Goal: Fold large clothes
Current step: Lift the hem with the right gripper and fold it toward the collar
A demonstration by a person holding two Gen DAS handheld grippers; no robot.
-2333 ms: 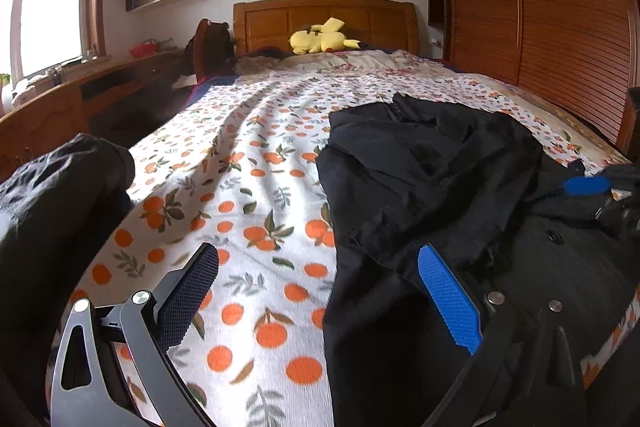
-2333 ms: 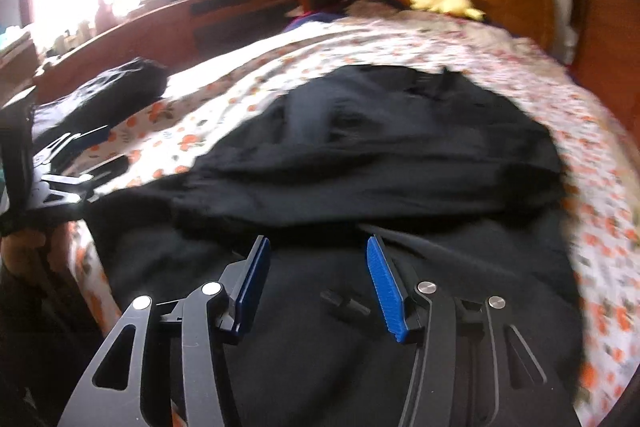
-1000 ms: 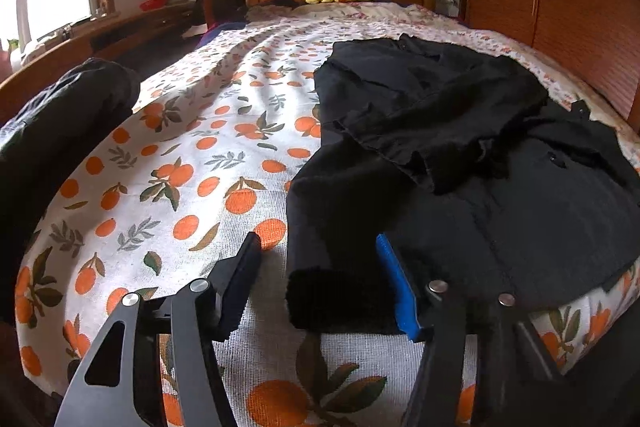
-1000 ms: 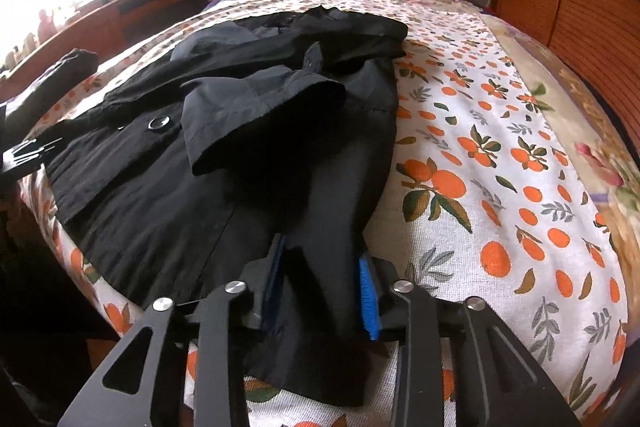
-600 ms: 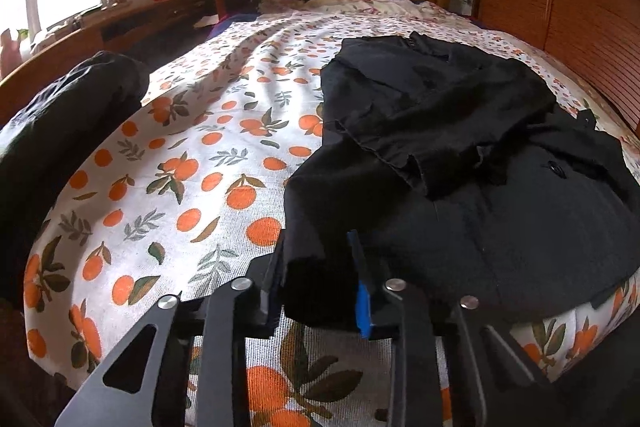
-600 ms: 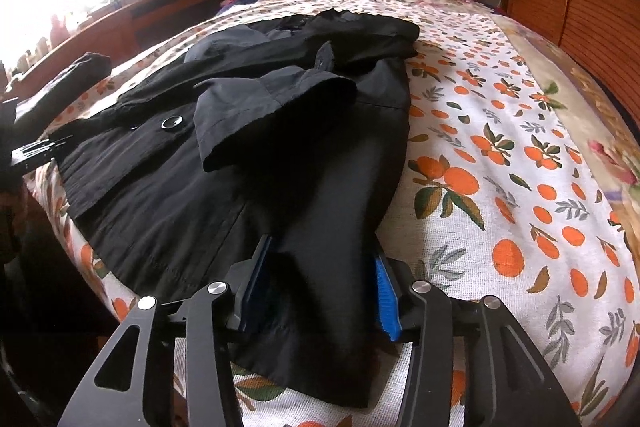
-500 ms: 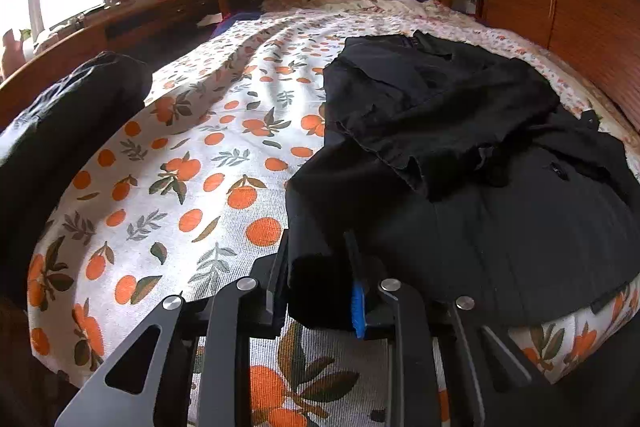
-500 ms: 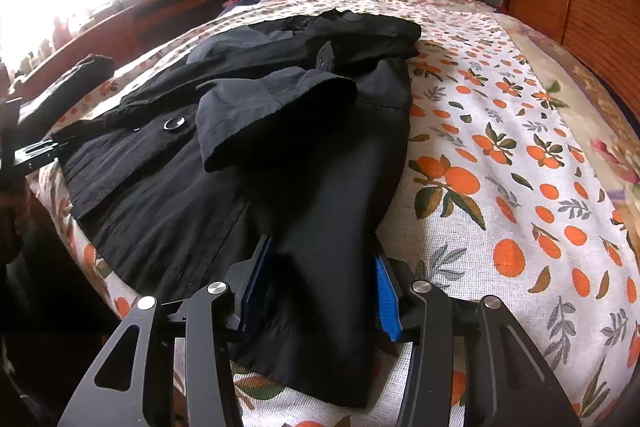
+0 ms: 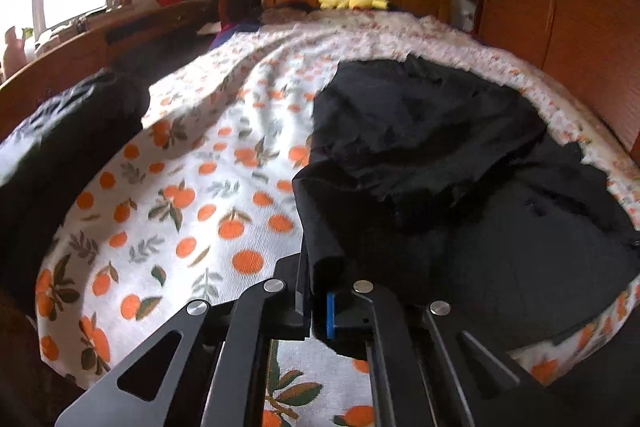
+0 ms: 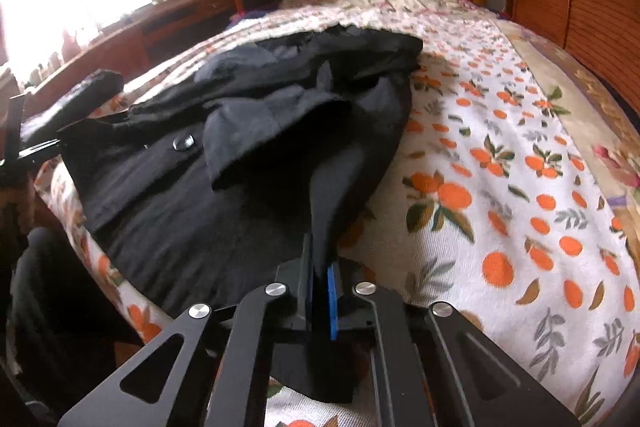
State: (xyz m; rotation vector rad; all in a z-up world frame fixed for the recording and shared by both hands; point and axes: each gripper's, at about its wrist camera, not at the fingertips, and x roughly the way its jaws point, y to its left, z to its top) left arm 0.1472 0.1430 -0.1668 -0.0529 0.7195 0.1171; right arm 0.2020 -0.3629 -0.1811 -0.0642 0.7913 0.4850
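Fingers (image 9: 301, 291) of both grippers pinch the hem of the big black cloth coat (image 9: 460, 163). Lift both corners evenly, then lay them flat up by the collar.

The left gripper (image 9: 316, 301) points forward and downward, its jaws pinched together on a fold of black cloth at the near hem of the coat (image 9: 460, 187). The right gripper (image 10: 320, 291) tilts down at much the same angle, its jaws likewise clamped tight on the coat's near edge, with the cloth rising out from between them.
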